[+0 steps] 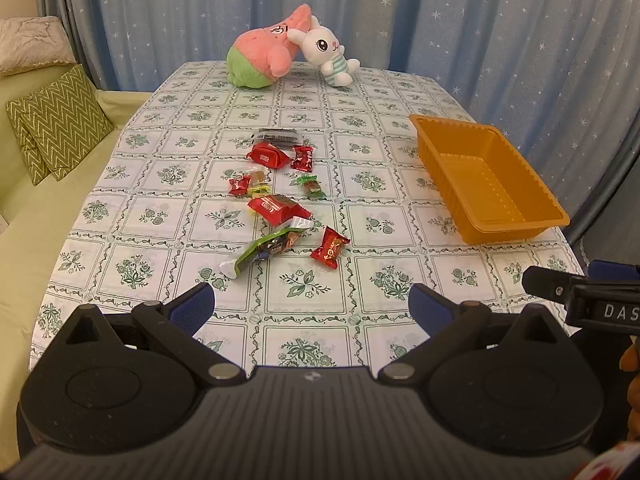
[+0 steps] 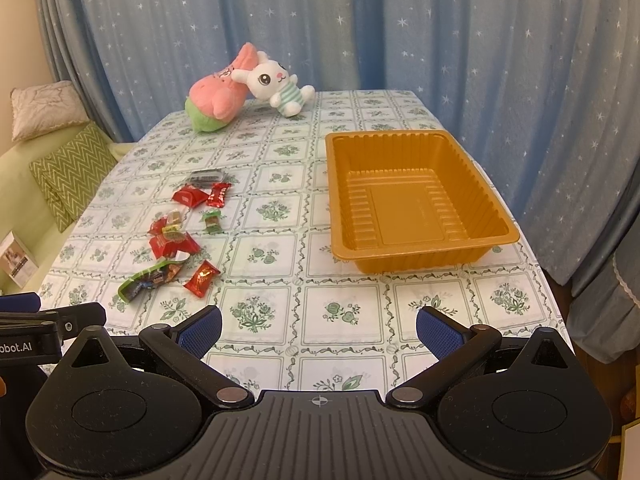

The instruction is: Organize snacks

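Several wrapped snacks lie scattered mid-table: red packets (image 1: 278, 209) (image 2: 175, 243), a red candy (image 1: 329, 247) (image 2: 202, 278), a green packet (image 1: 266, 249) (image 2: 150, 276), a small green candy (image 1: 312, 186) (image 2: 213, 221) and a dark packet (image 1: 277, 136) (image 2: 208, 178). An empty orange tray (image 1: 552, 216) (image 2: 496, 236) stands to their right. My left gripper (image 1: 311, 306) is open and empty, low over the near table edge in front of the snacks. My right gripper (image 2: 319, 330) is open and empty, in front of the tray.
Two plush toys, a pink-green one (image 1: 262, 54) (image 2: 214, 98) and a white rabbit (image 1: 326, 50) (image 2: 276, 82), sit at the table's far edge. A sofa with green cushions (image 1: 56, 120) (image 2: 70, 174) is left of the table. Blue curtains hang behind.
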### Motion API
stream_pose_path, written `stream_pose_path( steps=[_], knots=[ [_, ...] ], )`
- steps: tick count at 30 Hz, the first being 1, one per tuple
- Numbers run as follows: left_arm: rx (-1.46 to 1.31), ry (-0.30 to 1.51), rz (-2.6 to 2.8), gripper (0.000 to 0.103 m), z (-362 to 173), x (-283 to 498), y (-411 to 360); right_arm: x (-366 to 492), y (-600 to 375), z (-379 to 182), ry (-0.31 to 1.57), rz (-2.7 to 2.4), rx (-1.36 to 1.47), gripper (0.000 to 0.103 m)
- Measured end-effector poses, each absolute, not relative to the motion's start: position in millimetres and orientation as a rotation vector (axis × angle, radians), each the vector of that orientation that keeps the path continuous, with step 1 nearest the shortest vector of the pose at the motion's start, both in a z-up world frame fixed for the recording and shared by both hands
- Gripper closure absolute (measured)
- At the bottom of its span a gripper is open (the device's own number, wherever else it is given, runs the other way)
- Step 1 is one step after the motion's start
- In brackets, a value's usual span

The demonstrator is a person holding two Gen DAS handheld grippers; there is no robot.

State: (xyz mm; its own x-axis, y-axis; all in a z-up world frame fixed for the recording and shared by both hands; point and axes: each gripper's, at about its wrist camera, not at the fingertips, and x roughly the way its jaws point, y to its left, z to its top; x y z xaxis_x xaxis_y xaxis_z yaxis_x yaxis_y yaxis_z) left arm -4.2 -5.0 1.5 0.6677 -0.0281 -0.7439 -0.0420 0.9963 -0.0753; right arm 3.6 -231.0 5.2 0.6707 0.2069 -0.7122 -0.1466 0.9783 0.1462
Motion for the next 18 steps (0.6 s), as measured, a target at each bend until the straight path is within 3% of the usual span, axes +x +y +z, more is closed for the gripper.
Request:
stream_pose_path(
  steps=[18],
  knots=[
    [-0.100,0.853,0.010,0.001,-5.2,-4.2,3.3,4.2,-227.0,-2.9,0.827,0.203,0.086,0.000]
  ],
)
